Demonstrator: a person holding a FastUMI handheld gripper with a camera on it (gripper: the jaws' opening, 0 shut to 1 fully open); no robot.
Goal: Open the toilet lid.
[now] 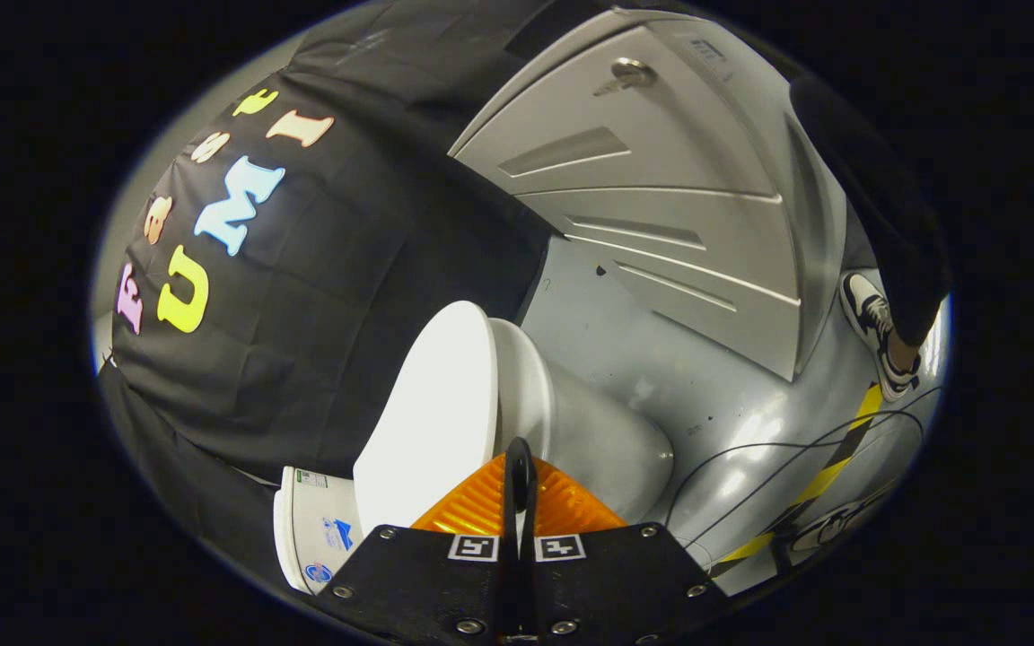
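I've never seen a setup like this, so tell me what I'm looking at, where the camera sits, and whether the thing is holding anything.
This is no robot arm: a person carries hand-held tongs, and a wide-angle camera rides on them, looking forward along the two fingers. The picture is tilted. The fingers are pressed together with nothing between them. Just ahead of them is a white toilet, its lid lying against the seat, so not yet opened. Beyond stands a grey metal cabinet with a key in its lock. Black cables and striped tape lie on the grey floor, where a person's shoe also stands.
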